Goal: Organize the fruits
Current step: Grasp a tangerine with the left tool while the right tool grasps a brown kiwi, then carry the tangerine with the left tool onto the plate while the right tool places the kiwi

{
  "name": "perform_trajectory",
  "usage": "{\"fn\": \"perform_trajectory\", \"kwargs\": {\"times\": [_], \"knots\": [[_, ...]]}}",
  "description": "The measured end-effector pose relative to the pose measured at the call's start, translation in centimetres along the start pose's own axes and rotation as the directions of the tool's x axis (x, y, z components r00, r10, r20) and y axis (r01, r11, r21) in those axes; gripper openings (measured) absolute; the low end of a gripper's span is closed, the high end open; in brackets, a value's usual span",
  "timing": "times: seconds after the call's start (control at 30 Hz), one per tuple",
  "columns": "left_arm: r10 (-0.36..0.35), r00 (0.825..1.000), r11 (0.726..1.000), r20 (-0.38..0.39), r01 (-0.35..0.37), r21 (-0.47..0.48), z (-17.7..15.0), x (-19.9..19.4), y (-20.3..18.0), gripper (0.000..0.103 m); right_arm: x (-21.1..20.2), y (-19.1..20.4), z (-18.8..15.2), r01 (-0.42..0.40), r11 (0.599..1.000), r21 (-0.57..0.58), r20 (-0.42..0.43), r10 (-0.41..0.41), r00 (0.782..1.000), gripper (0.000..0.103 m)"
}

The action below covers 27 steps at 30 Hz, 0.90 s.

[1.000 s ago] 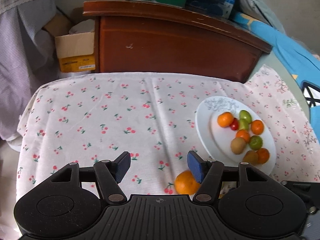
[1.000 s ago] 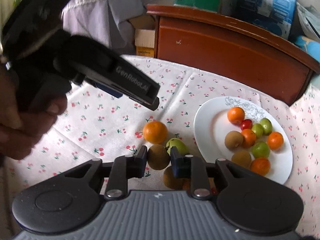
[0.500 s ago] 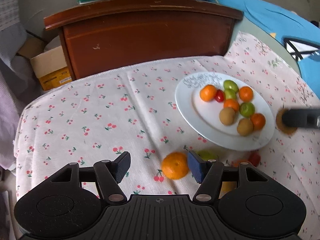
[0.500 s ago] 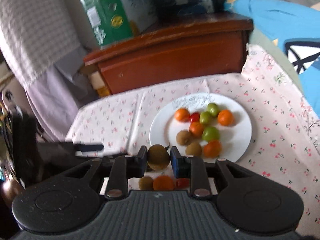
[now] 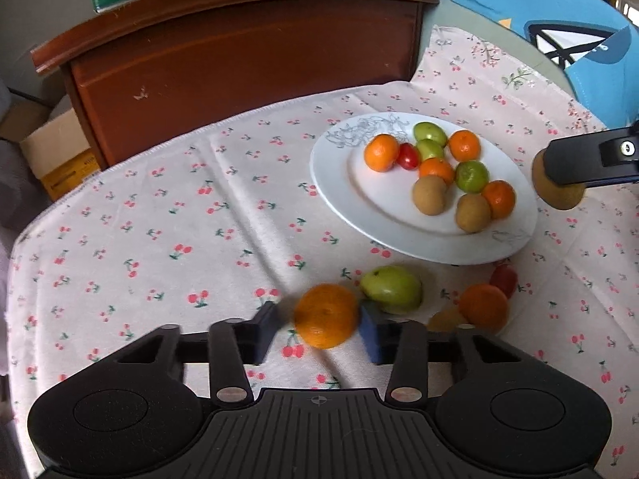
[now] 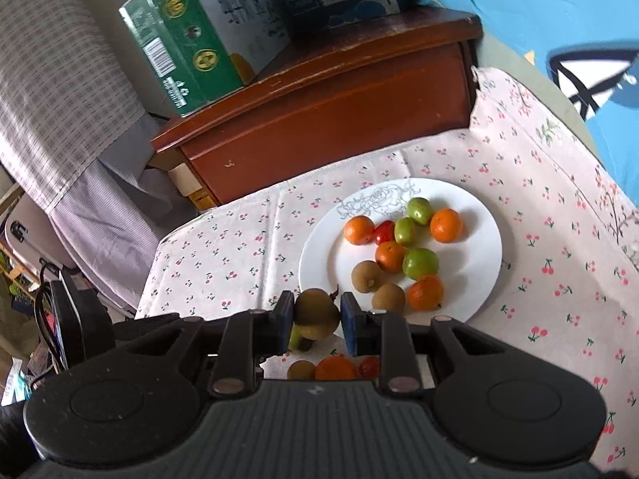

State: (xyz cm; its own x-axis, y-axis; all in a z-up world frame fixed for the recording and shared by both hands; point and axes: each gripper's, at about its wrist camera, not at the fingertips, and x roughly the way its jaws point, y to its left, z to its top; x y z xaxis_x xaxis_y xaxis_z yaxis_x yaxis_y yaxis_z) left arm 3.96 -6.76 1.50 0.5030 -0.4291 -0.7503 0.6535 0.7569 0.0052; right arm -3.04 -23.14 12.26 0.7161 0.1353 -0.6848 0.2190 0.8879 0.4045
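A brown fruit [image 5: 441, 319] near the bench edge is half hidden. Left tongs [image 5: 317, 329] closing around a blurred orange [image 5: 326, 321], left pad apart; right tongs [image 6: 317, 315] clamp a kiwi [image 6: 316, 313].

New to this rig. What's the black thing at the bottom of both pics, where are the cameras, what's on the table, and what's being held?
No robot arm here: a person holds a two-finger gripper in each hand, with a fisheye camera on each looking along its fingers. The black shape at the bottom is that gripper's own body.

Left view: the left gripper is closing around an orange lying on the cherry-print cloth; its pads do not look pressed on yet.

Right view: the right gripper is shut on a brown fruit, near the white plate that already carries several fruits. A green fruit and a few others lie loose on the cloth.
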Motion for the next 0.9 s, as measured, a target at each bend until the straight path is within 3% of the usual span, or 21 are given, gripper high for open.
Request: {"fn": "perform_trajectory", "kwargs": {"times": [0.03,0.23,0.37,0.5,0.63,0.77,0.9], "knots": [[-0.006,1.0,1.0,-0.001,0.006,0.003,0.0,0.0,-0.1,0.031,0.1,-0.2,0.0,0.003,1.0,0.012,-0.003,-0.003,1.0,0.025],[-0.003,1.0,1.0,0.015,0.003,-0.009,0.2,-0.6,-0.3,0.031,0.2,-1.5,0.2,0.027,0.995,0.094,-0.011,-0.026,1.0,0.025],[-0.013,0.997,0.999,0.079,0.017,-0.052,1.4,-2.4,0.0,0.031,0.0,-2.3,0.5,0.02,0.99,0.14,-0.006,-0.02,1.0,0.025],[-0.037,0.991,0.991,0.131,0.053,-0.122,3.3,-4.1,0.2,0.031,-0.9,-3.5,1.8,-0.015,0.98,0.196,0.037,0.008,0.999,0.025],[-0.024,0.984,0.991,0.179,0.047,-0.127,5.3,-5.1,-0.3,0.031,-2.3,-4.3,3.6,-0.017,0.981,0.193,0.117,-0.006,0.993,0.025],[-0.045,0.983,0.988,0.18,0.071,-0.138,7.1,-4.9,-0.3,0.031,-2.7,-5.4,4.9,-0.02,0.981,0.195,0.155,-0.011,0.988,0.025],[-0.035,0.989,0.991,0.146,0.053,-0.124,8.3,-3.4,-0.7,0.031,-1.2,-6.7,4.9,-0.006,0.969,0.246,0.119,-0.024,0.993,0.025]]}}
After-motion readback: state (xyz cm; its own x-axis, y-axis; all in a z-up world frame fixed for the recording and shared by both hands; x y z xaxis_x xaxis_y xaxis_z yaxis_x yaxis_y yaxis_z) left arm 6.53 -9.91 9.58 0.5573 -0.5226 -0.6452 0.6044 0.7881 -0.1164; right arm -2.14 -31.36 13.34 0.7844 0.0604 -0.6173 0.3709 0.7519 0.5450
